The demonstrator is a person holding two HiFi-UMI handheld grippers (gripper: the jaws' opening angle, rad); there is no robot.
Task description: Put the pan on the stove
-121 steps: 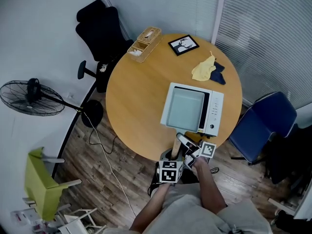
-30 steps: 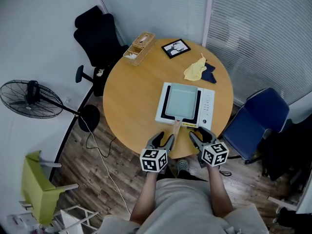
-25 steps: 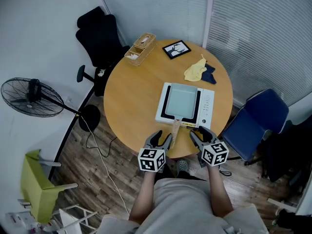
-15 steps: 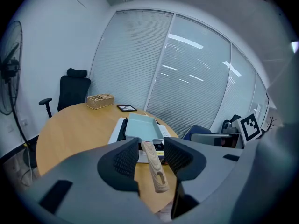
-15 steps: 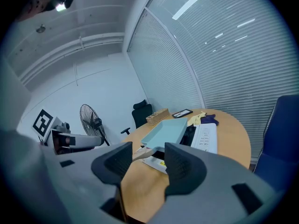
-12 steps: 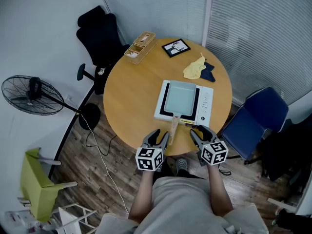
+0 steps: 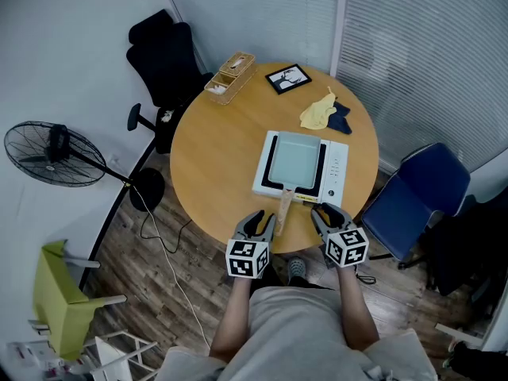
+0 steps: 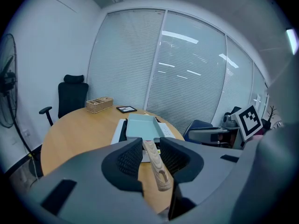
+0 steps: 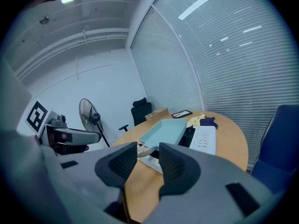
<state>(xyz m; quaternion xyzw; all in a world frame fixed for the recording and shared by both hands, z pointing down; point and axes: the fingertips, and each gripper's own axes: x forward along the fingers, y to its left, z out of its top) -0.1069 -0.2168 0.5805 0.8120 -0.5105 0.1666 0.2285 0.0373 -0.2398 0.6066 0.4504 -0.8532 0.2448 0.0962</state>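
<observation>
A round wooden bench [image 7: 214,161] is recorded at the centre of the head view. A black office chair [image 7: 163,50] is found at its far left edge and a blue chair [image 7: 421,193] at its right edge. A pedestal fan [image 7: 51,151] is noted on the floor, well apart to the left.

A white stove [image 7: 340,173] is placed on the near right part of the bench. The pan [image 7: 294,159], pale blue and rectangular, is seated squarely on the stove's dark cooking plate. Its wooden handle [image 7: 283,206] is extended over the bench toward the person.

A woven basket [image 7: 232,74] is observed at the far edge of the bench, with a framed picture [image 7: 287,78] to its right. A yellow cloth [image 7: 320,113] is laid against a dark blue cloth [image 7: 344,120] beyond the stove.

The left gripper [image 7: 264,222] is held at the near bench edge. Its jaws are closing; the handle's end is seen in the gap between them, untouched by either pad. The right gripper [image 7: 325,211] is held just beside the stove's near corner. Its jaws are likewise closing, with nothing gripped; pan and stove are seen farther off through the gap.
</observation>
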